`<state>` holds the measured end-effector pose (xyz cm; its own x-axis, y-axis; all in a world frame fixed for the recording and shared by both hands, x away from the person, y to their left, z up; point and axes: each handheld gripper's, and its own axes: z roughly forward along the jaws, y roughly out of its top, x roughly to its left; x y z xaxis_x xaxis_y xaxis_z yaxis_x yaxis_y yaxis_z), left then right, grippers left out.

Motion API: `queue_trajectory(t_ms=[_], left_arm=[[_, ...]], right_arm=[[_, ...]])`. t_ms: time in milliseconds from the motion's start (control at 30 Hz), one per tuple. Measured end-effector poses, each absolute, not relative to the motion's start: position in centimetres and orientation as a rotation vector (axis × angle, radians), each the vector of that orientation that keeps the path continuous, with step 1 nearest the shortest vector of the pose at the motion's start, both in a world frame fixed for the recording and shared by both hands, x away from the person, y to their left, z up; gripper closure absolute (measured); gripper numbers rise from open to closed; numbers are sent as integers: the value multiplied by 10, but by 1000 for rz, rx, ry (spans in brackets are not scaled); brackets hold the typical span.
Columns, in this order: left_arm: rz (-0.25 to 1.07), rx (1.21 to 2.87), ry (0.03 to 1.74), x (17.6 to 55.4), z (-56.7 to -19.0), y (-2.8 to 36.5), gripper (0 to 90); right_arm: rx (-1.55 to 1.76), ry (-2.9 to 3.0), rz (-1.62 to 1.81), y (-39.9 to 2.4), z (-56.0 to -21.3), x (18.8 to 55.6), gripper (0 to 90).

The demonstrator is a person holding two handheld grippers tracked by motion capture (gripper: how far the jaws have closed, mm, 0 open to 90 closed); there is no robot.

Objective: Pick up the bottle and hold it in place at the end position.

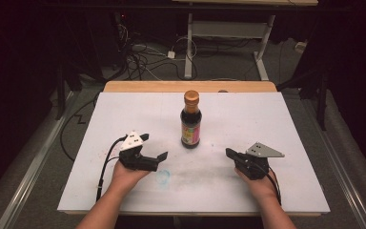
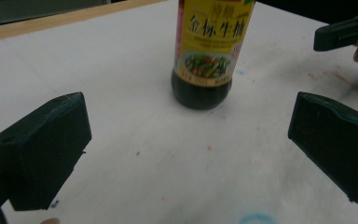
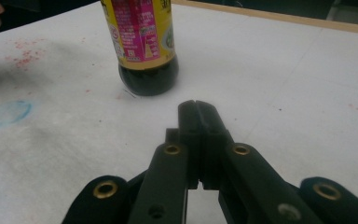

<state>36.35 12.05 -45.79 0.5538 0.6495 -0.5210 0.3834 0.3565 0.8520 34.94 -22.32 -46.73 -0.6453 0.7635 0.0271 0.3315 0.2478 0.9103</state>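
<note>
White counter [image 1: 124, 109], cables on floor behind; soy sauce bottle [image 1: 190, 119] upright at centre, axis vertical, at 1 o'clock from wide-open left claw [image 1: 153, 151] aimed at it, 10 o'clock from closed, empty right claw [image 1: 230, 153], both about equally near.

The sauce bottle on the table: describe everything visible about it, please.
The sauce bottle stands upright near the middle of the white table, between the two grippers and a little beyond them, apart from both. It holds a dark, almost black liquid and looks like clear glass or plastic, I cannot tell which. An orange-brown cap closes its narrow neck. A wrap label covers the body: yellow with Chinese characters and a picture of food on one side, pink with small print on the other. Nothing touches it but the table.
</note>
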Motion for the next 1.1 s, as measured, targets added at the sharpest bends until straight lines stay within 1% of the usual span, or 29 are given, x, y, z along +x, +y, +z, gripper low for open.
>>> queue_trajectory(t_ms=[333,367,533,767,800,900,933,967,1000,1033,1067,1100], left_arm=[[184,1286,992,401,-448,72,0],[178,1290,990,404,-448,67,0],[173,1307,975,415,-444,54,0],[148,1313,967,427,-442,38,0],[141,1316,963,430,-442,35,2],[146,1330,961,432,-443,32,30],[206,1535,887,435,-446,44,30],[215,1571,868,437,-446,46,37],[212,1555,871,437,-446,44,80],[203,1526,880,437,-446,41,80],[189,1474,896,435,-446,35,134],[177,1443,904,434,-446,32,160]], right_arm=[[954,2080,1435,-212,-447,354,900],[935,2081,1441,-209,-440,356,900],[916,2072,1460,-204,-429,360,900],[876,2063,1479,-193,-407,367,900],[866,2062,1484,-190,-399,369,900],[864,2058,1495,-188,-392,374,900],[864,2058,1495,-188,-392,374,900],[860,2059,1493,-187,-389,376,900],[864,2060,1492,-186,-385,379,900],[864,2060,1492,-186,-385,379,900],[867,2060,1489,-186,-383,380,900],[862,2054,1495,-186,-379,382,900]])
